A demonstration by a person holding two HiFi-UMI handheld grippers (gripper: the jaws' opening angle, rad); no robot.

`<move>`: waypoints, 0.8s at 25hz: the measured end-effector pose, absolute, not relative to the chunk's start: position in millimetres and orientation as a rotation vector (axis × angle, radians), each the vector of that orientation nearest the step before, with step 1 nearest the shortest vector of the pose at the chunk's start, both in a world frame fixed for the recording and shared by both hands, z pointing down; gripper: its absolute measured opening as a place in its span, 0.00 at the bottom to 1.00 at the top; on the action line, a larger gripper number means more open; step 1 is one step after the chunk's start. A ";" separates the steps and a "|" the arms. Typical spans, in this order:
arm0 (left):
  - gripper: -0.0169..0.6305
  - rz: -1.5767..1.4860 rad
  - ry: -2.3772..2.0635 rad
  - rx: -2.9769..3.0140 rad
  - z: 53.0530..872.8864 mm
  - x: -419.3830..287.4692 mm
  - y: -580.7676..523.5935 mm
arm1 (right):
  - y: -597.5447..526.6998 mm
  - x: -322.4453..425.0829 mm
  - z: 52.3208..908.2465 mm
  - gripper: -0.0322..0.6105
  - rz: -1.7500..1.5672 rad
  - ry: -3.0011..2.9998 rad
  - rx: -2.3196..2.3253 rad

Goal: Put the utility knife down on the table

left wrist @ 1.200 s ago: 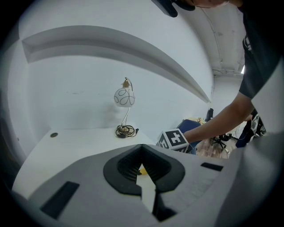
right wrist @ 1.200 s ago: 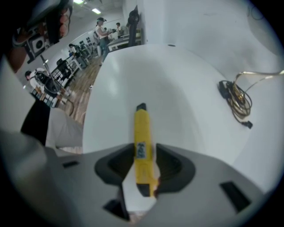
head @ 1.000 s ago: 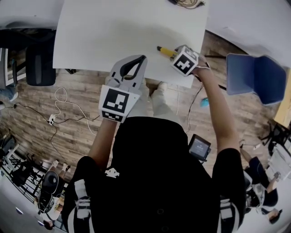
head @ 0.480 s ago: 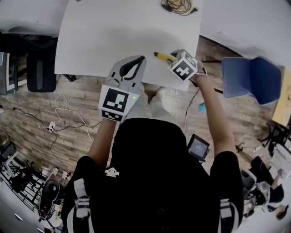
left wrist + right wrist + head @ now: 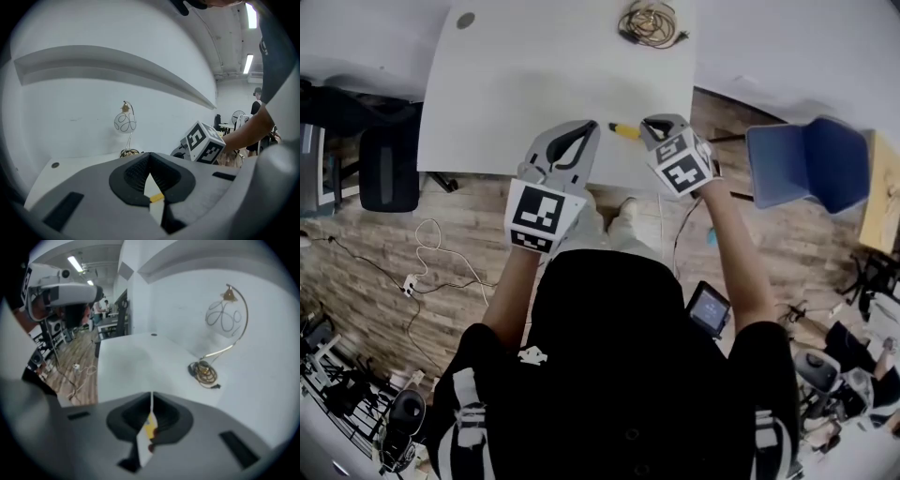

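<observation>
Lifted right tool (image 5: 652, 124) closes empty beside utility knife (image 5: 624, 130) on table (image 5: 534, 75).

The grey plastic left gripper (image 5: 589, 125) hangs near level, jaws together; the grey plastic right gripper (image 5: 650, 123) tilts downward, jaws closing with nothing between them.

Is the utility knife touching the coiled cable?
No, the utility knife lies near the front edge of the table, and the coiled cable sits apart at the far edge.
</observation>
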State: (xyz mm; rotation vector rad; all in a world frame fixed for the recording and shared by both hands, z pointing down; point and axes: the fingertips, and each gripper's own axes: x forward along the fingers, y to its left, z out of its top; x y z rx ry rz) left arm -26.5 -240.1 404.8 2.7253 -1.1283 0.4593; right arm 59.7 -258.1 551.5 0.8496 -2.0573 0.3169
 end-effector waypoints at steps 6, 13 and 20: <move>0.05 0.422 -1.131 2.773 386.0 -18.1 -235.5 | -261.8 63.4 481.2 0.10 0.267 -2.170 1.059; 0.05 0.371 -1.159 2.837 358.7 -11.3 -235.4 | -259.8 74.1 408.2 0.10 0.219 -2.289 1.303; 0.05 0.308 -1.216 2.914 318.9 -12.6 -238.5 | -249.9 76.4 346.1 0.10 0.114 -2.387 1.434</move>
